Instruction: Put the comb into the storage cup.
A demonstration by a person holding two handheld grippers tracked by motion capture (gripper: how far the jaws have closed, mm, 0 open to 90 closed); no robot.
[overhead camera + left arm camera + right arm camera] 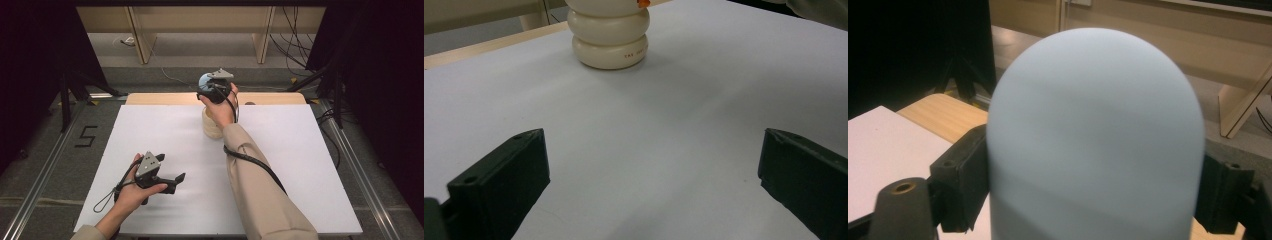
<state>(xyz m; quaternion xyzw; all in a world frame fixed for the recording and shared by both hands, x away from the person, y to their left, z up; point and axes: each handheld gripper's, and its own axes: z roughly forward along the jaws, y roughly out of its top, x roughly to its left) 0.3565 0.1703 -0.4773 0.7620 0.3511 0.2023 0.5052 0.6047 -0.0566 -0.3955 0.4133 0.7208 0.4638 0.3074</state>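
One pale blue dome piece (1095, 135) is clamped in the right gripper (214, 86) above the cream ringed stack (609, 40) on the worktop (300, 165), not yet placed, while the left gripper (172, 182) rests wide open and empty.

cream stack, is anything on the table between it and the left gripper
Nothing visible. Bare white table lies between the open left gripper and the cream stack. The right gripper, above the stack, clamps a pale blue dome.
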